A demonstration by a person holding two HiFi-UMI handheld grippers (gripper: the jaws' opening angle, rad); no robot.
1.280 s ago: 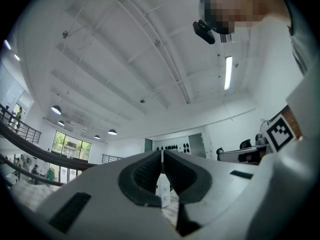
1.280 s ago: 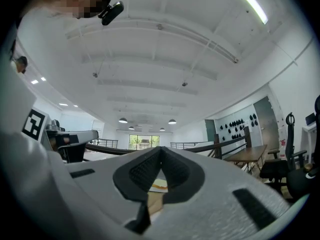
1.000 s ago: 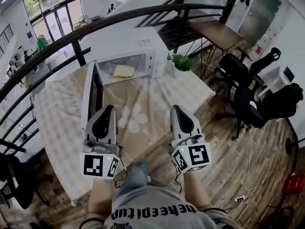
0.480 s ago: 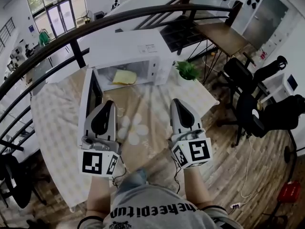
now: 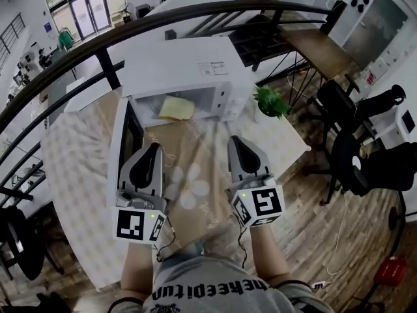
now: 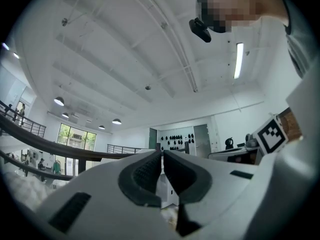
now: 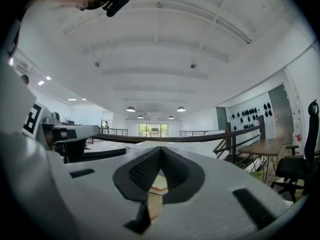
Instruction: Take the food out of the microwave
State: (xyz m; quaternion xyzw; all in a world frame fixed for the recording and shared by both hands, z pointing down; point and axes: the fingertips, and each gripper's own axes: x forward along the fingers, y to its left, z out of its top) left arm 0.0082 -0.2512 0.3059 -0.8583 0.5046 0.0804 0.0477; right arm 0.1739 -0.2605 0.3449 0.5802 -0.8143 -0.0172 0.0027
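A white microwave (image 5: 189, 70) stands at the far side of the table with its door (image 5: 125, 139) swung open to the left. Inside lies the food, a pale yellow sandwich-like slab (image 5: 176, 108). In the head view my left gripper (image 5: 154, 150) hovers over the table beside the open door, and my right gripper (image 5: 232, 142) is level with it to the right. Both point at the microwave and are short of its opening. In the left gripper view the left gripper (image 6: 162, 154) has its pads together and empty. The right gripper (image 7: 160, 149) in its own view is also shut with nothing held.
A light patterned cloth covers the table (image 5: 78, 175). A small green potted plant (image 5: 270, 102) stands right of the microwave. A black curved railing (image 5: 98, 41) runs behind it. Office chairs (image 5: 355, 155) and a wooden floor lie to the right.
Both grippers have moved forward toward the microwave, side by side, still shut. The microwave and the food now sit nearer and larger in the head view.
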